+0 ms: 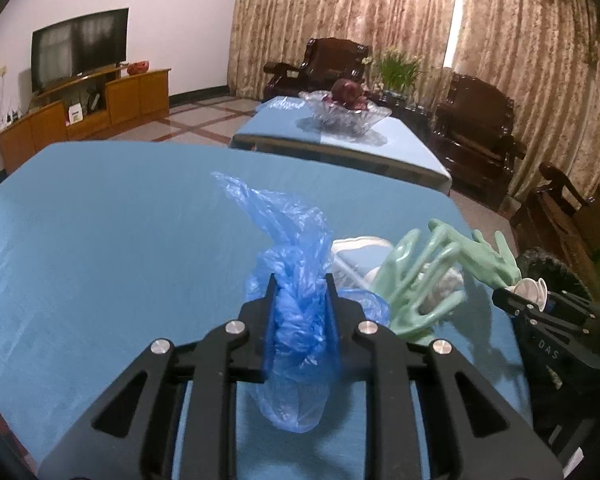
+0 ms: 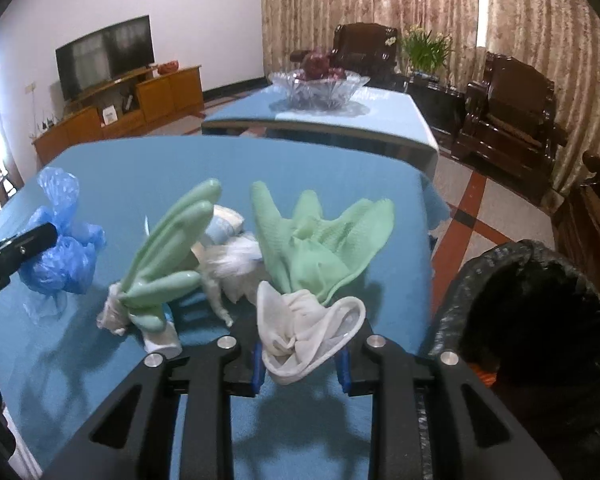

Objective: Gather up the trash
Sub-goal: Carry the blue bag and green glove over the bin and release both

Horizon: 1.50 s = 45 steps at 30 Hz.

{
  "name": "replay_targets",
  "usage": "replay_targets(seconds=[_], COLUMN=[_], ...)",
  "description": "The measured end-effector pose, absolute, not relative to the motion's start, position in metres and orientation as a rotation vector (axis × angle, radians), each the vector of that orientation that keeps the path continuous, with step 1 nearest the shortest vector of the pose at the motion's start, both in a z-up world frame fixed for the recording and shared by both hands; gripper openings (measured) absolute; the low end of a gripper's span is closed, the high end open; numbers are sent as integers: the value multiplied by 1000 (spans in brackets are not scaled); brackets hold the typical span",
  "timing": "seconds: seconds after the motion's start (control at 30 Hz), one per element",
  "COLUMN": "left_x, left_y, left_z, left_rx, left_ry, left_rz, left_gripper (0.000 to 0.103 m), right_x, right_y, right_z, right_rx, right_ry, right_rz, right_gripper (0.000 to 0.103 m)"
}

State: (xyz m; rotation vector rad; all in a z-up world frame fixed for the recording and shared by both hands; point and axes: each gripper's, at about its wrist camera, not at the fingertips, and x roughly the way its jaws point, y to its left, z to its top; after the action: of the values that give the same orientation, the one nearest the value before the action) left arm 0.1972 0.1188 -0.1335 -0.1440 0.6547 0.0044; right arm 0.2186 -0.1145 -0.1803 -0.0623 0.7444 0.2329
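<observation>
Your left gripper (image 1: 301, 280) sits low centre of frame over the blue table (image 1: 100, 240), jaws pinching the blue plastic bag (image 1: 296, 320) bunched between them. Your right gripper (image 2: 300, 354) is bottom centre, clamped on the white cuff of a green glove (image 2: 320, 248), lifted. Black-lined bin (image 2: 540, 320) at lower right, just beside it. Second green glove (image 2: 168, 264) lies left. "DAS" reads on the right gripper body in left view.

Thin crinkly translucent blue plastic bag (image 1: 296, 300); glossy smooth mint-green rubber glove (image 2: 164, 264); second green glove (image 2: 320, 248) textured matt, white cloth lining. Matt blue fabric tablecloth (image 1: 100, 240). Matt black plastic gripper fingers (image 1: 332, 300), shiny metal pins. Clear cut-glass bowl (image 2: 320, 88).
</observation>
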Motion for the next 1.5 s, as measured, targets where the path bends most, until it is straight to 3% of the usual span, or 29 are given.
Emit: replay_targets(seconds=[0.77,1.5], left_x=[164,173], left_y=[27,-137], left_z=[-56,-73], left_rx=[-111,-33], left_ry=[520,539], left_rz=[-177,-459], left_gripper=[18,18], right_x=[164,121], right_y=[-182,-308], right_z=[-95,-97], right_rx=[24,63], right_ry=[549,549], right_rz=[211,-26], right_gripper=[27,27])
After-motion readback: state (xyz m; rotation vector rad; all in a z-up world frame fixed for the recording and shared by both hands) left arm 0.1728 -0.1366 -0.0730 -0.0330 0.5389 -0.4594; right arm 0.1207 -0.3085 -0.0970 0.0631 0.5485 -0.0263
